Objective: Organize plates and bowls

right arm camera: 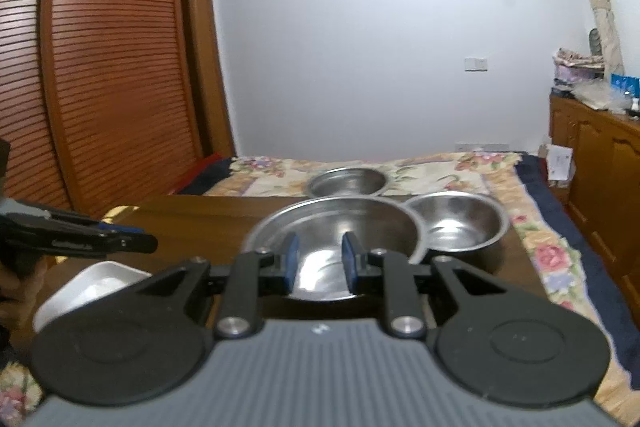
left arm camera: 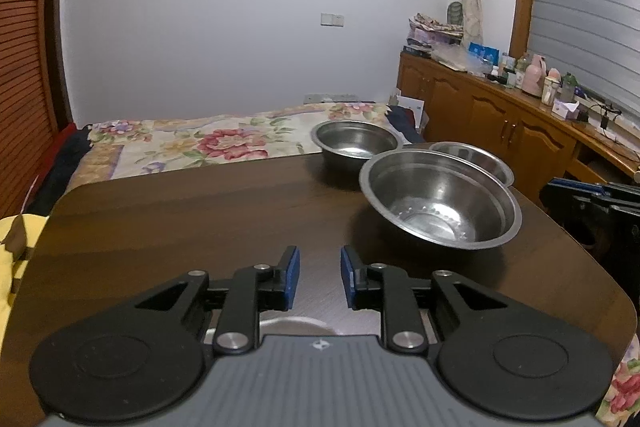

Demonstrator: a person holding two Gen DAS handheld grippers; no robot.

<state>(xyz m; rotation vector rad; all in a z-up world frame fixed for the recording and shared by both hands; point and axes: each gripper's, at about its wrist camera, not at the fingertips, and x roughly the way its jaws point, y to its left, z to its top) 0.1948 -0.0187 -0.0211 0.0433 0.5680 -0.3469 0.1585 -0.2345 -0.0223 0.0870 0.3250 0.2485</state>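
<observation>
Both your left gripper point(left arm camera: 320, 277) and right gripper point(right arm camera: 320, 263) stand slightly parted, holding nothing. The large steel bowl point(left arm camera: 440, 199) sits at two o'clock on the table point(left arm camera: 180, 219). It is light, rigid and slick: pinch its thin rim.

Three steel bowls point(left arm camera: 440, 201) upright, clustered on table point(left arm camera: 200, 219).

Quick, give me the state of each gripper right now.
Left gripper: open, nothing between its pads, just bare table.
Right gripper: open, holding nothing; the large steel bowl lies beyond it.
</observation>
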